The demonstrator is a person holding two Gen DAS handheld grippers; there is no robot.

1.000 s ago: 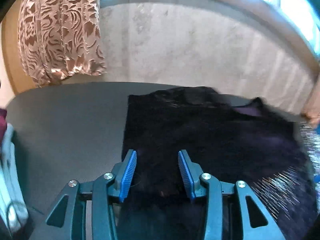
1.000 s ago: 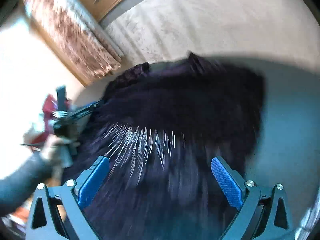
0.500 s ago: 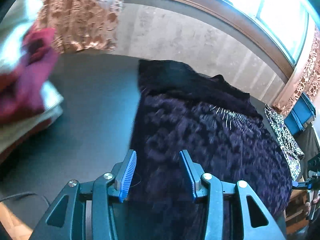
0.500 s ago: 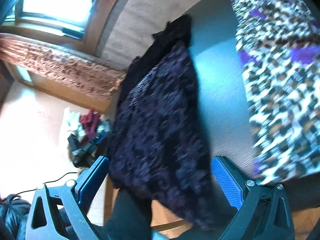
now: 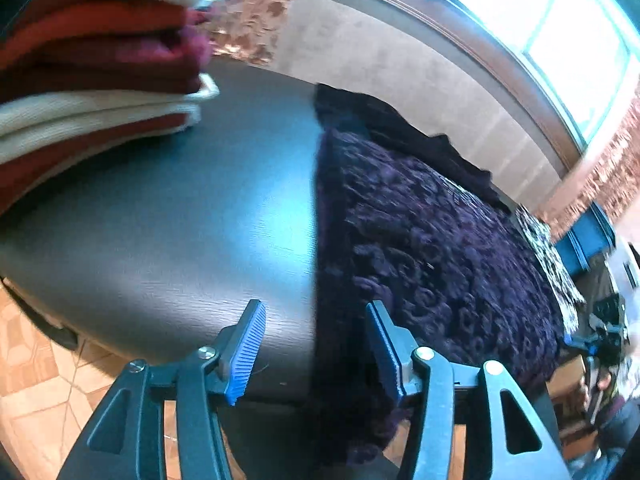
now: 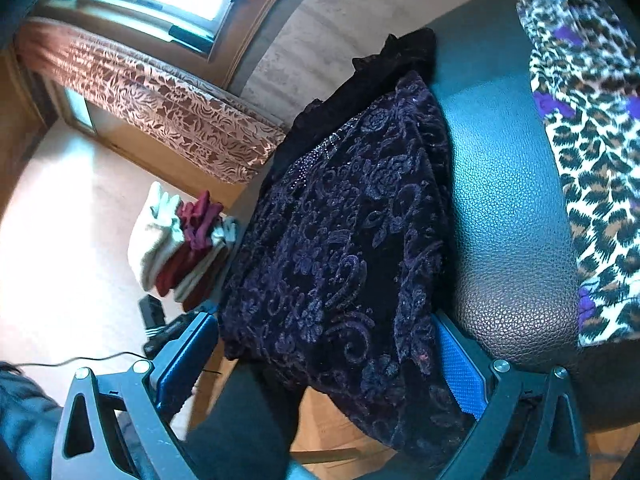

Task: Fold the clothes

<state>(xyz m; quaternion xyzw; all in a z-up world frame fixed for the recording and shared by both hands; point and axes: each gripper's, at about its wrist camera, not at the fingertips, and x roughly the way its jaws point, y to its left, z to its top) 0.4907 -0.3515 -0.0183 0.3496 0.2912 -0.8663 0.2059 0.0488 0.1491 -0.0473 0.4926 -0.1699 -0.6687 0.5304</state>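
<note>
Left tongs (image 5: 316,354) opening, right tongs (image 6: 326,360) wide apart, both straddling the dress (image 6: 344,240) hem unpinched; grasping corners judged next.

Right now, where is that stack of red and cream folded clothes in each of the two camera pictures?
Left wrist view: the stack of red and cream folded clothes fills the upper left corner, on the dark table.
Right wrist view: the stack sits small at middle left, beyond the garment's left edge.
Shared landmark: the dark purple velvet garment, lying between the stack and the leopard-print cloth.
</note>
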